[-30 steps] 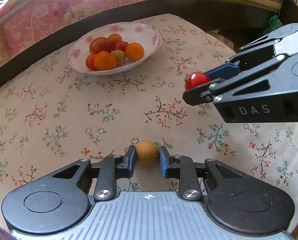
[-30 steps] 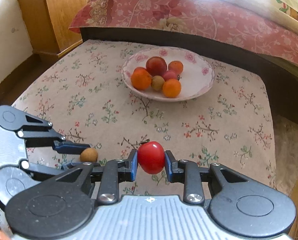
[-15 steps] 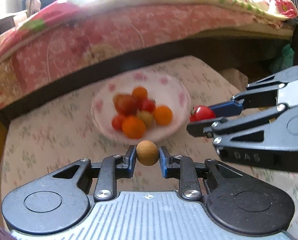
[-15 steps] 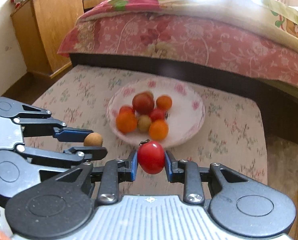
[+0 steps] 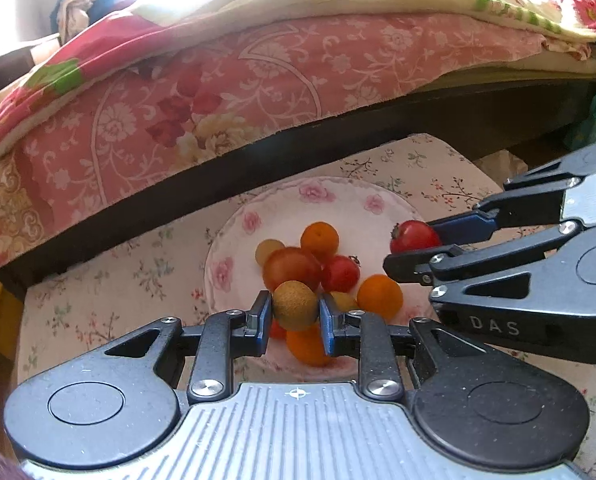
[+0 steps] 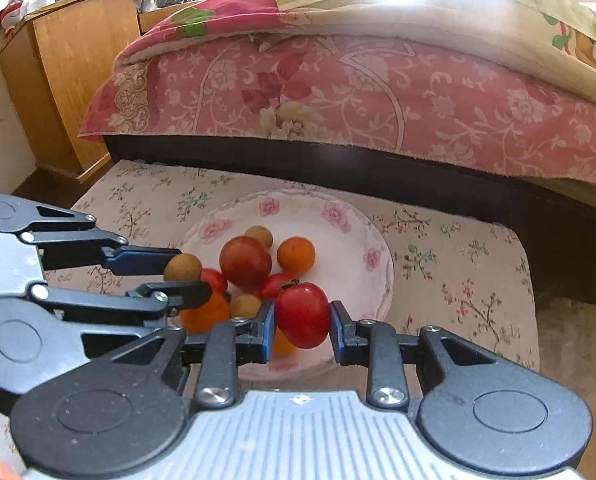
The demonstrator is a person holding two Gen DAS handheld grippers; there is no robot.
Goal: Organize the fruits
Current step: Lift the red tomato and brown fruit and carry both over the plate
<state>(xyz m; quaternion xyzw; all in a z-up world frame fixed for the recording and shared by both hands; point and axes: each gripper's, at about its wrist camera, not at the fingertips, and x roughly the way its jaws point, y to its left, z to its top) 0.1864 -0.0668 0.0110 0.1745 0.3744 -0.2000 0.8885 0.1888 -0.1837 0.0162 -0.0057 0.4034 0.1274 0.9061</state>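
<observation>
A white bowl (image 5: pixel 234 256) (image 6: pixel 362 240) with pink flowers holds several oranges, tomatoes and small tan fruits on the floral table. My left gripper (image 5: pixel 294 314) (image 6: pixel 184 276) is shut on a small tan round fruit (image 5: pixel 295 305) (image 6: pixel 183 267), held above the near side of the bowl. My right gripper (image 6: pixel 302 322) (image 5: pixel 416 246) is shut on a red tomato (image 6: pixel 303 314) (image 5: pixel 412 236) with a green stem, held over the bowl's right part. The two grippers sit side by side, close together.
The floral tablecloth (image 6: pixel 458 264) (image 5: pixel 78 300) ends at a dark bed frame (image 6: pixel 378 176) just behind the bowl. A pink flowered bedspread (image 5: pixel 218 92) hangs above it. A wooden cabinet (image 6: pixel 70 72) stands at the far left.
Both grippers moved forward across the table with their fruits and now hang over the bowl, which has grown larger and closer in both views.
</observation>
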